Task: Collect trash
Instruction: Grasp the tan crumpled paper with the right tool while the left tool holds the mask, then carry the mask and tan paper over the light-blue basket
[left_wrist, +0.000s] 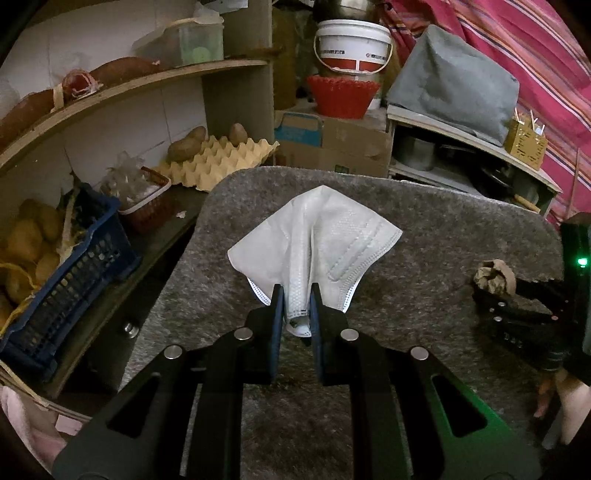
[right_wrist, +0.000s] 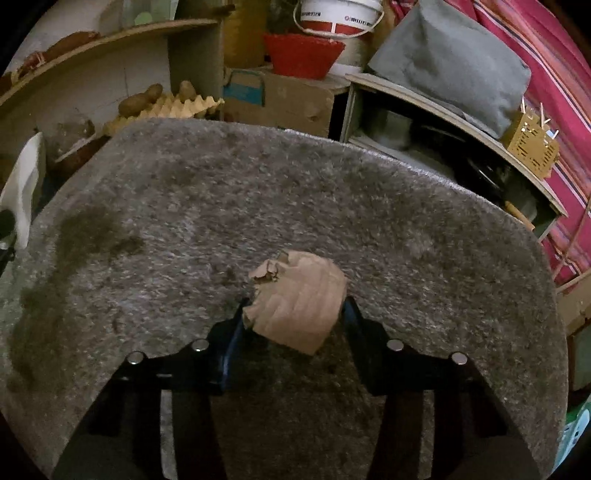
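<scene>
The left gripper (left_wrist: 297, 295) pinches the near corner of a white face mask (left_wrist: 317, 236) over the grey mat (left_wrist: 443, 221). To the right, the right gripper (right_wrist: 295, 310) clamps a crumpled brown paper wad (right_wrist: 299, 302) (2 items, both gripped) above the mat's near middle.

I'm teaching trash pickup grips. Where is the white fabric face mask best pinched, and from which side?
Pinch the gathered near edge of the white fabric face mask, coming low from the near side over the grey fuzzy mat. The cloth bunches narrow there and fans wide beyond; the left hand-held gripper holds it so.
</scene>
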